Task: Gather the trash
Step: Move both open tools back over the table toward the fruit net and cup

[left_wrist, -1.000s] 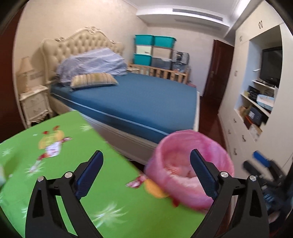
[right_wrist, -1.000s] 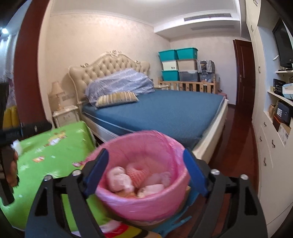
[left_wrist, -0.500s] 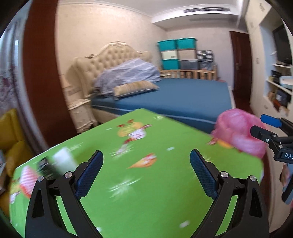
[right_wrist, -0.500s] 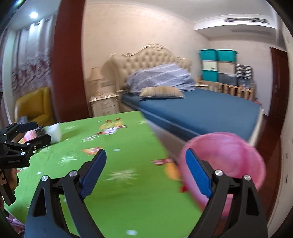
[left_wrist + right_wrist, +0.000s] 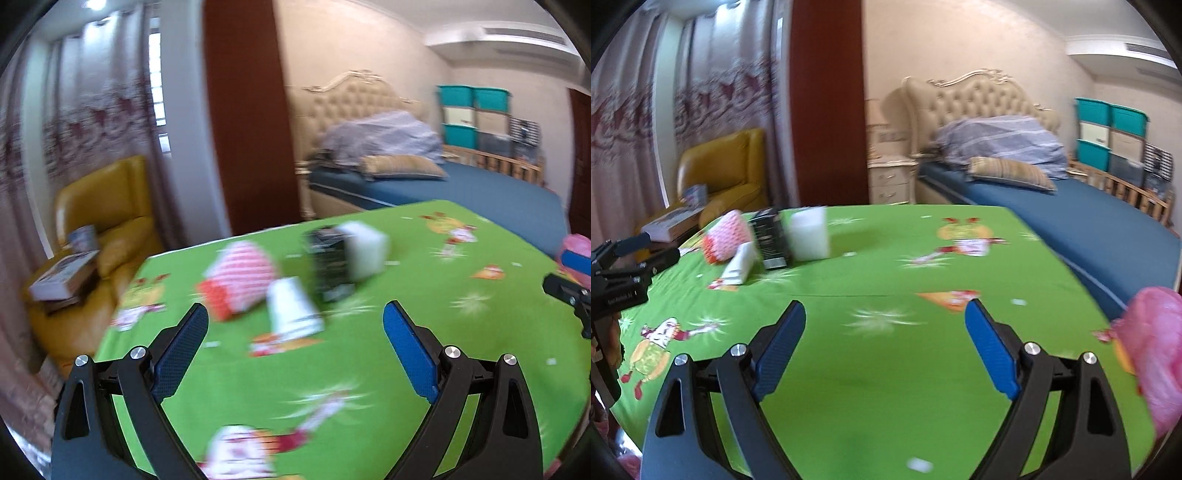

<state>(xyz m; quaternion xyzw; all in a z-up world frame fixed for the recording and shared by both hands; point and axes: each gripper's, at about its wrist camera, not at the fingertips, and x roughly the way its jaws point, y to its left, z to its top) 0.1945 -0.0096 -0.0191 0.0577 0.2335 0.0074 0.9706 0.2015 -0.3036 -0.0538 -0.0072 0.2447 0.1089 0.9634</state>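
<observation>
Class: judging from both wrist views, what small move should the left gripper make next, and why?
Probably ease the left gripper forward to straddle the white cup. It lies nearest, between the open, empty fingers, and the cluster of trash sits on the green tablecloth, not yet in the pink bin.

Both grippers look alike. The left gripper (image 5: pixel 295 347) has glossy black forked arms with triangular cut-outs, a pair of silver screw heads on each side, and flat blue textured pads (image 5: pixel 410 350) lining its jaws. The right gripper (image 5: pixel 885 347) shows the same black frame, silver screws and blue pads (image 5: pixel 991 350).
</observation>
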